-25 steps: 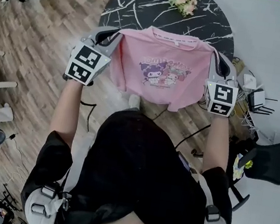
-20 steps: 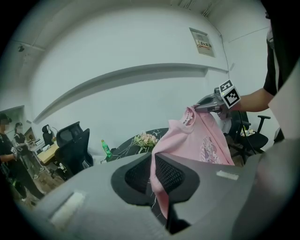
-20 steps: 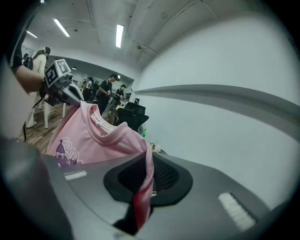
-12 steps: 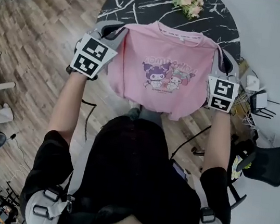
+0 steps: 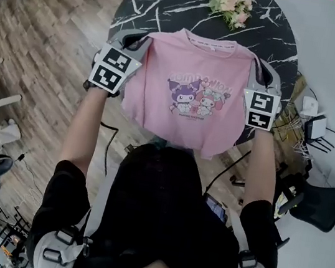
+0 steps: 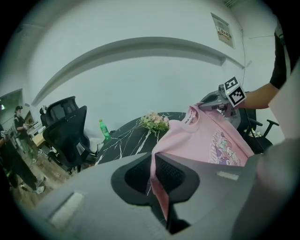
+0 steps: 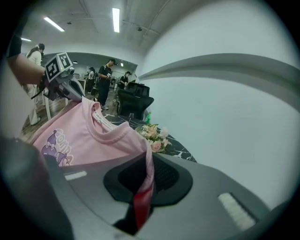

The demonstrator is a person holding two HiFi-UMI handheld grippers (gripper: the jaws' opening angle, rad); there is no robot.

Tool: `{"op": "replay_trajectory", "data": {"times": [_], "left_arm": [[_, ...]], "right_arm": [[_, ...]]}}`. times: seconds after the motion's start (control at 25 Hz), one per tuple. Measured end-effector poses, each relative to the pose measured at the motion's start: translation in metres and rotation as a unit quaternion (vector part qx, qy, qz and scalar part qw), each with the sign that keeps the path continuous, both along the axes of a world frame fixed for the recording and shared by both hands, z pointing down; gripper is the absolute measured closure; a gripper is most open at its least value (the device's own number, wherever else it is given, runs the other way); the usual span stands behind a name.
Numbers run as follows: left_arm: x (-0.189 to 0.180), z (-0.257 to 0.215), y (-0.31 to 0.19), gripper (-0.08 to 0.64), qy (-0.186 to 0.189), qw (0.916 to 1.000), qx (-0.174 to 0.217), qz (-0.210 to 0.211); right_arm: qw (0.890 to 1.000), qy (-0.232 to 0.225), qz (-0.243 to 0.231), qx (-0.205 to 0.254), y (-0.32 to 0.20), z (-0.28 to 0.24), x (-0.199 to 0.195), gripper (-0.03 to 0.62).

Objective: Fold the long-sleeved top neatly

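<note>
A pink top [image 5: 195,97] with a cartoon print hangs spread between my two grippers, its neckline toward the round black marble table [image 5: 163,3]. My left gripper [image 5: 139,42] is shut on its left shoulder edge and my right gripper [image 5: 258,66] is shut on its right shoulder edge. In the left gripper view the pink fabric [image 6: 206,140] runs pinched between the closed jaws of the left gripper [image 6: 157,176]. The right gripper view shows the top [image 7: 89,136] likewise clamped in the right gripper [image 7: 147,176]. The sleeves are hidden.
A bunch of flowers [image 5: 234,2] lies at the table's far side. A green bottle [image 6: 103,129] and a black office chair [image 6: 68,131] stand beyond the table. Another chair [image 5: 321,199] and cables sit on the floor at right. People stand far off [image 7: 105,75].
Both grippers have carried the top forward toward the table. Its upper part now hangs over the table's near edge, and more of the print faces the head camera.
</note>
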State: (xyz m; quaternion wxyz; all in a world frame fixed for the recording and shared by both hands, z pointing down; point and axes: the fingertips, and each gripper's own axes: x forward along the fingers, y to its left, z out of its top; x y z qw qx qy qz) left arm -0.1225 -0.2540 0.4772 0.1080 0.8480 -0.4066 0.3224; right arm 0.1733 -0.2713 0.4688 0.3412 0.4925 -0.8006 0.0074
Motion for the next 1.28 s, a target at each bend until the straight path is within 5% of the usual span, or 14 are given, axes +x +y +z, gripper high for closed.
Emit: {"op": "replay_trajectory", "data": {"times": [0.4,0.8,1.0,1.12,1.28], "left_arm": [[0.005,0.055,-0.07,0.534,-0.012,0.999,-0.029,-0.03],[0.005,0.12,-0.087,0.532,-0.04,0.9952,-0.075,-0.048],[-0.002,0.138,-0.079,0.454,-0.047,0.9915,-0.09,-0.081],[-0.008,0.133,-0.066,0.362,-0.029,0.9911,-0.086,-0.098],[-0.014,0.121,-0.046,0.362,-0.019,0.9917,-0.081,-0.098]], "right_arm": [[0.999,0.012,-0.017,-0.033,-0.067,0.052,0.004,0.569],[0.996,0.026,-0.021,-0.086,-0.083,0.116,0.003,0.566],[0.99,0.011,-0.023,-0.142,-0.074,0.141,0.0,0.403],[0.989,-0.007,-0.022,-0.149,-0.063,0.136,-0.004,0.385],[0.989,-0.011,-0.014,-0.145,-0.046,0.127,-0.003,0.382]]}}
